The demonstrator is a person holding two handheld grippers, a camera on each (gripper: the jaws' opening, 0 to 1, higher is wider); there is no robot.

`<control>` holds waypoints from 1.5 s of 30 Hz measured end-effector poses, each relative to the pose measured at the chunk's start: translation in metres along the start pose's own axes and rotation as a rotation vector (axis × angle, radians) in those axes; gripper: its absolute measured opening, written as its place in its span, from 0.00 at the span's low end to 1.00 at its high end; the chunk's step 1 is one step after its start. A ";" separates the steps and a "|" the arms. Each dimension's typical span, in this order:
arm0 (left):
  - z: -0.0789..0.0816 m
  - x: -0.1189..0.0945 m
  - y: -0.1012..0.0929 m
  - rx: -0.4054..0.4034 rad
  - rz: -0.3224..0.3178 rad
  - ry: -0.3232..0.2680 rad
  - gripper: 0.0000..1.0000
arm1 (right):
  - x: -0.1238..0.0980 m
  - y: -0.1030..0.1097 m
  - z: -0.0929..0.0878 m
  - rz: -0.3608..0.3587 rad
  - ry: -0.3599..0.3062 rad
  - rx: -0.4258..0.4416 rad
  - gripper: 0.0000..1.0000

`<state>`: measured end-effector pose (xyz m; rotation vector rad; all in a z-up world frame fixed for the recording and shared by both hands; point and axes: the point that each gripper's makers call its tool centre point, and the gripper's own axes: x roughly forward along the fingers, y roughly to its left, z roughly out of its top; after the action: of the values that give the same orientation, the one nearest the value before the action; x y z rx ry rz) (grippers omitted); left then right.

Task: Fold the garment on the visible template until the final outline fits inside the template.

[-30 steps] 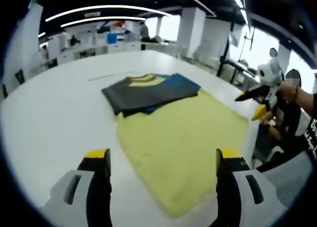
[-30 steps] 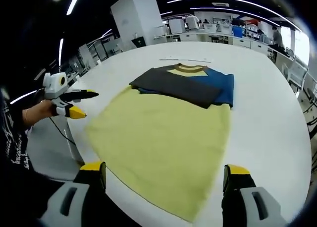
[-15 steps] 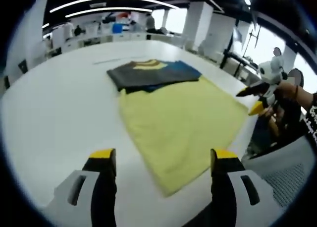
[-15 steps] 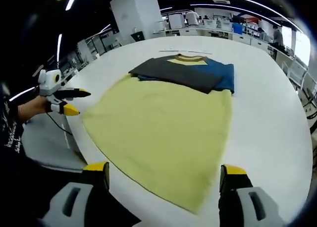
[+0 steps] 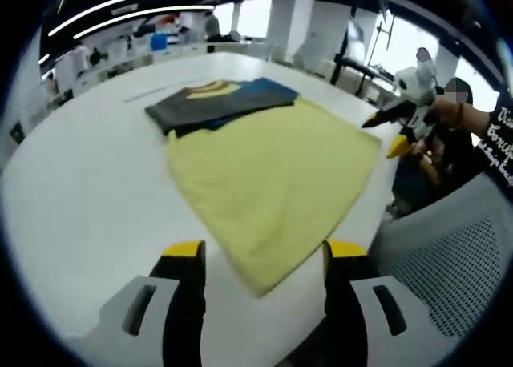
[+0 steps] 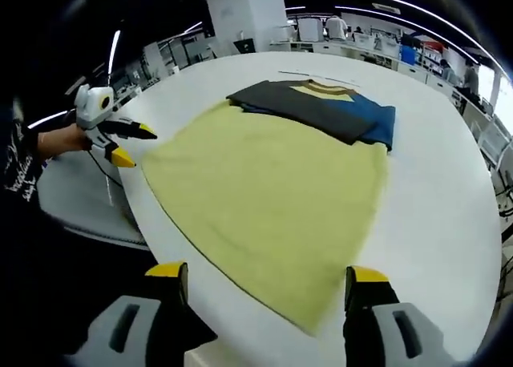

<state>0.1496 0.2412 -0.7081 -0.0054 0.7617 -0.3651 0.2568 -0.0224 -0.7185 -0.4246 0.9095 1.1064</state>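
Overhead, long white strip lights ran across a dark ceiling, and beneath them spread the broad white round-edged table [image 5: 72, 199] in an open office hall with white pillars and desks at the back. I had both grippers hanging over the near edge of that table, each pointing across it. My left gripper [image 5: 260, 259] had its yellow-tipped jaws spread apart with nothing between them; in the right gripper view I saw it [image 6: 128, 141] off to the side, gripped by a hand, hovering just off the table edge. My right gripper [image 6: 260, 283] was likewise parted and empty, and in the left gripper view it [image 5: 389, 135] sat beyond the far side of the cloth, also held in a hand. A grey mesh chair back [image 5: 449, 255] stood near it. The pale yellow rectangular cloth template [image 6: 272, 191] lay flat on the table, its nearest corner reaching between my right jaws without touching them. The folded grey, blue and yellow garment [image 6: 321, 110] rested at the template's far end, overlapping its edge, well apart from both grippers.
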 end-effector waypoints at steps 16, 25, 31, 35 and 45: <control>-0.002 0.007 -0.010 0.077 -0.042 0.030 0.46 | 0.000 -0.008 -0.013 -0.003 0.075 -0.103 0.64; -0.008 0.010 -0.009 0.091 -0.050 0.063 0.42 | 0.000 -0.015 -0.016 -0.007 0.101 -0.124 0.57; -0.013 0.010 -0.011 0.106 -0.059 0.085 0.40 | 0.000 -0.017 -0.016 -0.009 0.105 -0.130 0.55; -0.016 0.011 -0.011 0.122 -0.058 0.097 0.40 | 0.000 -0.017 -0.017 -0.010 0.109 -0.140 0.53; -0.016 0.012 -0.007 0.149 -0.044 0.101 0.33 | 0.001 -0.022 -0.020 -0.038 0.148 -0.221 0.47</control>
<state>0.1445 0.2325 -0.7273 0.1371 0.8333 -0.4653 0.2686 -0.0451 -0.7338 -0.7115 0.9075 1.1560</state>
